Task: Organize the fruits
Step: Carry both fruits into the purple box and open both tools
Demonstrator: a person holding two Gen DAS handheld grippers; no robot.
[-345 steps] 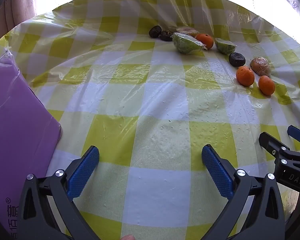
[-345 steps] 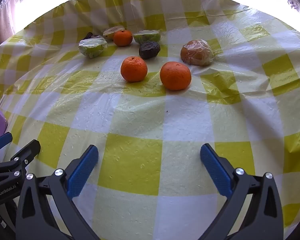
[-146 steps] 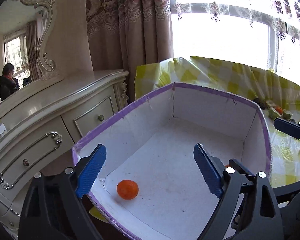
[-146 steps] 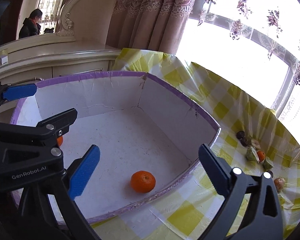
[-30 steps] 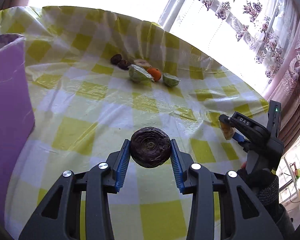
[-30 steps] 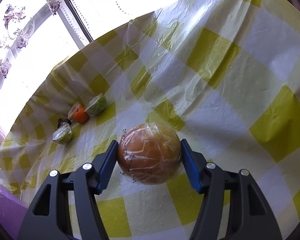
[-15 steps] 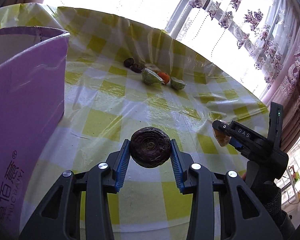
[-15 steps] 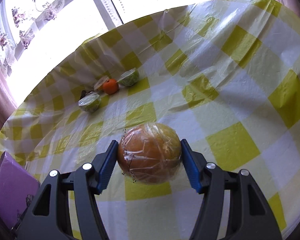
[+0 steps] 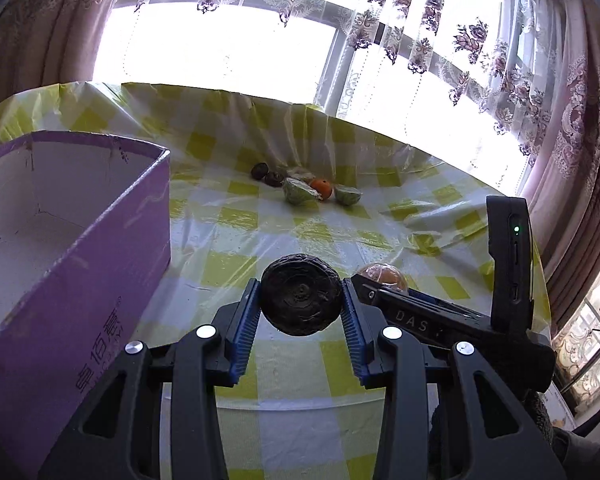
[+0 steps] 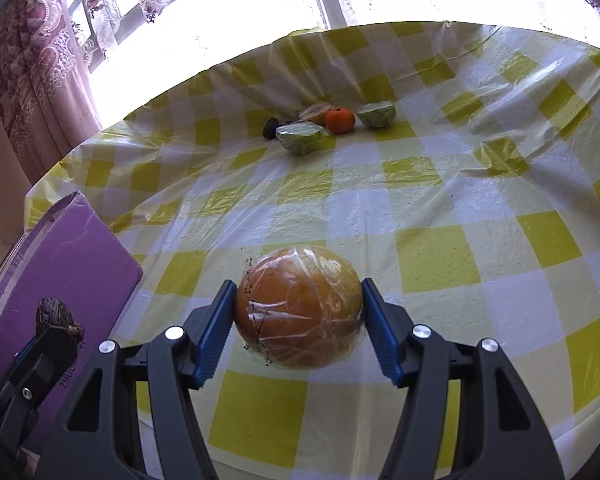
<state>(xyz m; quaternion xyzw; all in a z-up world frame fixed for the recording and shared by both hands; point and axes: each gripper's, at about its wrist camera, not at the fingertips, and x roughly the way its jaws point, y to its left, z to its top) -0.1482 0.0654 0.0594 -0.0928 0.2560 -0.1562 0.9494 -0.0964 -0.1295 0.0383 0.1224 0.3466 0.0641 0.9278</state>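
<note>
Left tool clamps the dark wrinkled fruit between its pads; right tool grips the wrapped orange fruit, purple box left.

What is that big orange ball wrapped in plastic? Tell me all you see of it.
The wrapped orange fruit is round, dull orange-brown, and covered in tight, crinkled clear film with a dark dotted seam down its left side. It is held up off the checked tablecloth, clamped at its two sides between the blue pads of the right tool. Nothing else touches it. The purple box stands to its left. From the left camera only its top peeks out.
</note>
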